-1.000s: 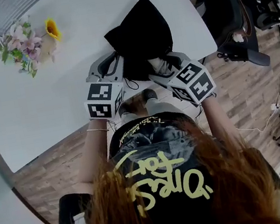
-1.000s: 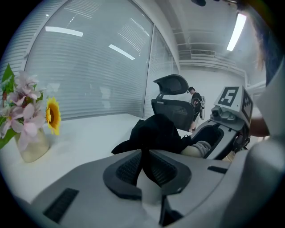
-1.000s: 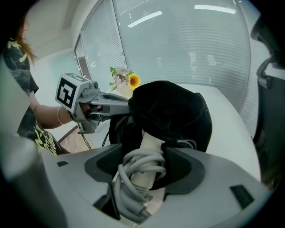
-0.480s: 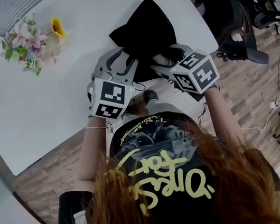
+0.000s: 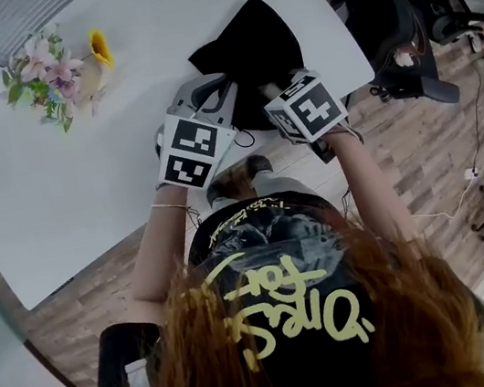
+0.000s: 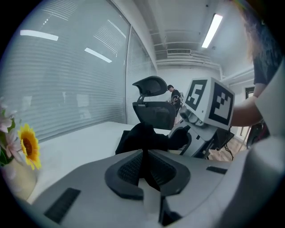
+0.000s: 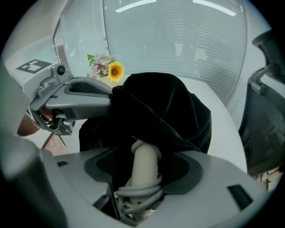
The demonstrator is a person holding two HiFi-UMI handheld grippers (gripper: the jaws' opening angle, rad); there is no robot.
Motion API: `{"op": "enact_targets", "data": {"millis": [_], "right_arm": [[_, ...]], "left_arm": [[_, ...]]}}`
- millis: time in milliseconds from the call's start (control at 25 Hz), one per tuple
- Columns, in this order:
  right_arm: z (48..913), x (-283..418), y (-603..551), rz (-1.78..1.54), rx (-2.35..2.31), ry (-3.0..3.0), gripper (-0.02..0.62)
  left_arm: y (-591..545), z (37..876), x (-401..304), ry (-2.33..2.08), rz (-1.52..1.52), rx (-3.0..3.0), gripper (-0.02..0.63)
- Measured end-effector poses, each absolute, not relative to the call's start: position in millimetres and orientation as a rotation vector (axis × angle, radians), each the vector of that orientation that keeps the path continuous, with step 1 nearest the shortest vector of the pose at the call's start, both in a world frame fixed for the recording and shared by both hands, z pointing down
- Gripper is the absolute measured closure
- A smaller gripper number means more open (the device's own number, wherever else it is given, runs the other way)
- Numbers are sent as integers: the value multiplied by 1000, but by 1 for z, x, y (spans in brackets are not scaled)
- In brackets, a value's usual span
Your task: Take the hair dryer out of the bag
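Since a moment ago, the right gripper (image 5: 278, 93) has slid left, closer to the left gripper (image 5: 223, 98). Both now sit a bit farther onto the white table (image 5: 83, 188). The black bag (image 5: 248, 43) lies where it was, near the table's near edge, and both grippers reach into its near end. Pink flowers (image 5: 49, 69) stand far off to the left. A black office chair (image 5: 396, 12) is on the right, off the table.

From the left gripper view, the jaws have just been closing. They are pressed together on a thin fold of the bag's soft black cloth. The bag makes a dark floppy heap just past the jaws. The right gripper's marker cube (image 6: 209, 104) is close by on the right. A sunflower (image 6: 27, 147) shows at the left edge.

From the right gripper view, the hair dryer (image 7: 144, 164) pokes out of the bag's open mouth. Only its handle shows. It is smooth, round and cream, and a grey cord (image 7: 138, 193) is wound round its lower part in a few loops. The right jaws are closed round this handle and cord. The dryer's other end is hidden inside the bag. The bag's cloth looks velvety and hangs over the handle like a hood. On the left, the left gripper bites the bag's edge.
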State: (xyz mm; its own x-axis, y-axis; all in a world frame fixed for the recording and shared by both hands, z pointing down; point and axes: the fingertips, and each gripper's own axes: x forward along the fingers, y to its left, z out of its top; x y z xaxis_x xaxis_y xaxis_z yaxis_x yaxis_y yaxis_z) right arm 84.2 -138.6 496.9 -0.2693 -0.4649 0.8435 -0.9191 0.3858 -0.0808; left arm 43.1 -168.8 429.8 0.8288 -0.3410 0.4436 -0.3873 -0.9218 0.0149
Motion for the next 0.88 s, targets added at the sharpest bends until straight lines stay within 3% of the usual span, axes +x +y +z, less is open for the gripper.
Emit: {"op": "enact_targets", "data": {"millis": [200, 320, 880], "right_arm": [[501, 85, -148, 784, 1190, -1833, 322], [504, 88, -151, 753, 1195, -1792, 377], [487, 88, -145, 788, 1101, -1927, 385]], "left_arm": [[-166, 429, 46, -551, 658, 2910, 581], [-166, 430, 45, -561, 656, 2913, 580], [-176, 419, 37, -630, 556, 2910, 526]]}}
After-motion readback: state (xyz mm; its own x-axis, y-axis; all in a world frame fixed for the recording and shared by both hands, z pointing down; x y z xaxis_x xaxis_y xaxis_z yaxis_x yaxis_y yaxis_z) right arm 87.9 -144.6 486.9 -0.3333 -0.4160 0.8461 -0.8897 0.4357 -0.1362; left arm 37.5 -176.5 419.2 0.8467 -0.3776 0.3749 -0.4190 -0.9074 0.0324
